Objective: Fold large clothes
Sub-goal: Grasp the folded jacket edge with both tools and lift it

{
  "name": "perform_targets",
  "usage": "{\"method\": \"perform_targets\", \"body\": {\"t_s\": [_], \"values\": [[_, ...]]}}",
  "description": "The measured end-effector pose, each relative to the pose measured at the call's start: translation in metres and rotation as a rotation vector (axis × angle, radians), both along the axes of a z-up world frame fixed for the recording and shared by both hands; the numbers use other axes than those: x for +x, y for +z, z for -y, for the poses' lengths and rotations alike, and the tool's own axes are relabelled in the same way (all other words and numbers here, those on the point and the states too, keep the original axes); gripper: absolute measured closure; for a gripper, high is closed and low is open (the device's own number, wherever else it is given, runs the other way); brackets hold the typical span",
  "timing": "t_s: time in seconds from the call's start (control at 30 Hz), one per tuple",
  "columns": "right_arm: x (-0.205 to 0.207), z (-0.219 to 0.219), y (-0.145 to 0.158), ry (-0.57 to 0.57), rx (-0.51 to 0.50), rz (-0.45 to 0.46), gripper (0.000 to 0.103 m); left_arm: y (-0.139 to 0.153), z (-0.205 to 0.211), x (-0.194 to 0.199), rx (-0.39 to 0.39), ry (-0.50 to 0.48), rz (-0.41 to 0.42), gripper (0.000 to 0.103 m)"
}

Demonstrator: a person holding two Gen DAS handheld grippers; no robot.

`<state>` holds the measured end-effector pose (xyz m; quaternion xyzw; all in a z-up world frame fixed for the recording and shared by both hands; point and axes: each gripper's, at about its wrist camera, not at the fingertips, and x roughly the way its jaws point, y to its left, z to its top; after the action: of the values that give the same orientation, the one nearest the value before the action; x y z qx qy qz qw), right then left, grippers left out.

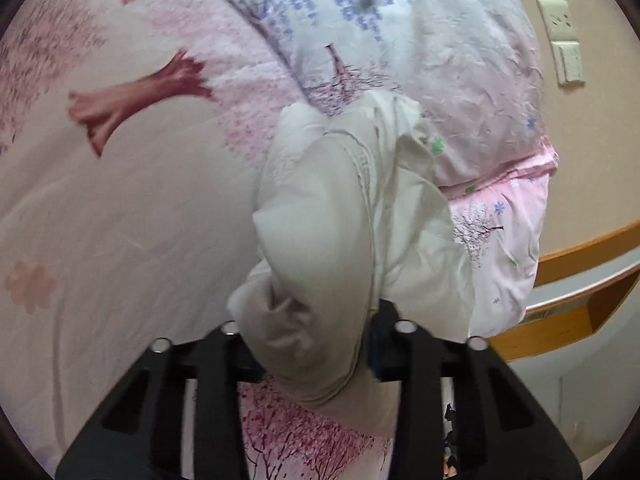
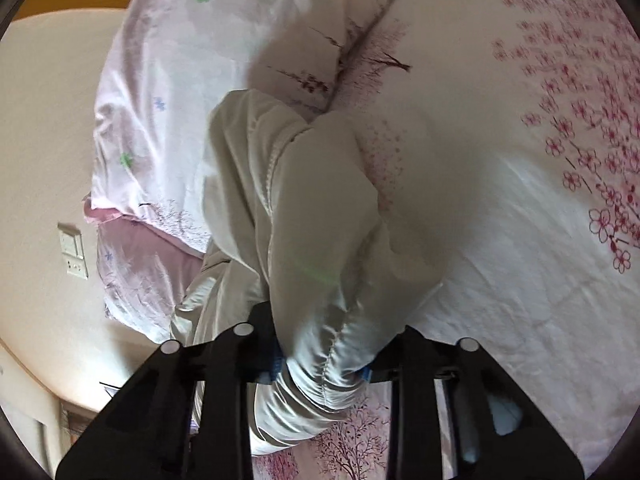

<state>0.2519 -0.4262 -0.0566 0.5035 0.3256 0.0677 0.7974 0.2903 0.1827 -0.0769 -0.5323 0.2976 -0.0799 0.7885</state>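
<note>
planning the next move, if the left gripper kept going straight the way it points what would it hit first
The left gripper is already shut on the pale garment; beyond it, probably the flowered pillow, though depth is unclear.

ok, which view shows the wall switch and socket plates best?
Left wrist. The wall plates sit unobstructed at upper right, and the socket holes are discernible. The right wrist view shows them too, at the left edge beside the pillows, but smaller and more distorted.
</note>
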Motion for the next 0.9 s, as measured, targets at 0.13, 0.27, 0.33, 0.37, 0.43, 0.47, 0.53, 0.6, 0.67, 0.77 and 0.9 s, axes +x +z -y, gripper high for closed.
{"method": "perform_targets", "body": {"t_s": [0.13, 0.27, 0.33, 0.37, 0.43, 0.47, 0.53, 0.6, 0.67, 0.77, 0.9], "values": [[-0.006, -0.007, 0.014, 0.017, -0.012, 0.054, 0.080, 0.018, -0.004, -0.010, 0.024, -0.008, 0.058, 0.079], [-0.017, -0.020, 0.028, 0.058, -0.024, 0.102, 0.081, 0.030, -0.013, -0.030, 0.036, -0.001, 0.096, 0.080], [-0.028, -0.031, 0.037, 0.095, -0.036, 0.126, 0.081, 0.036, -0.018, -0.051, 0.062, 0.006, 0.116, 0.080], [-0.033, -0.035, 0.039, 0.112, -0.040, 0.134, 0.081, 0.038, -0.021, -0.065, 0.072, 0.013, 0.123, 0.080], [-0.048, -0.048, 0.043, 0.156, -0.056, 0.148, 0.081, 0.038, -0.028, -0.090, 0.075, 0.027, 0.126, 0.080], [-0.054, -0.053, 0.043, 0.173, -0.061, 0.149, 0.081, 0.036, -0.031, -0.103, 0.077, 0.035, 0.123, 0.080], [-0.070, -0.064, 0.038, 0.210, -0.070, 0.145, 0.081, 0.032, -0.041, -0.131, 0.077, 0.056, 0.115, 0.080], [-0.087, -0.076, 0.030, 0.245, -0.080, 0.133, 0.081, 0.027, -0.048, -0.154, 0.079, 0.075, 0.104, 0.080], [-0.100, -0.086, 0.023, 0.269, -0.093, 0.120, 0.081, 0.020, -0.057, -0.176, 0.084, 0.100, 0.091, 0.080], [-0.117, -0.101, 0.011, 0.297, -0.107, 0.093, 0.080, 0.011, -0.069, -0.198, 0.078, 0.138, 0.083, 0.080], [-0.127, -0.104, 0.004, 0.300, -0.167, 0.062, 0.070, -0.005, -0.072, -0.208, 0.073, 0.161, 0.057, 0.075]]}}
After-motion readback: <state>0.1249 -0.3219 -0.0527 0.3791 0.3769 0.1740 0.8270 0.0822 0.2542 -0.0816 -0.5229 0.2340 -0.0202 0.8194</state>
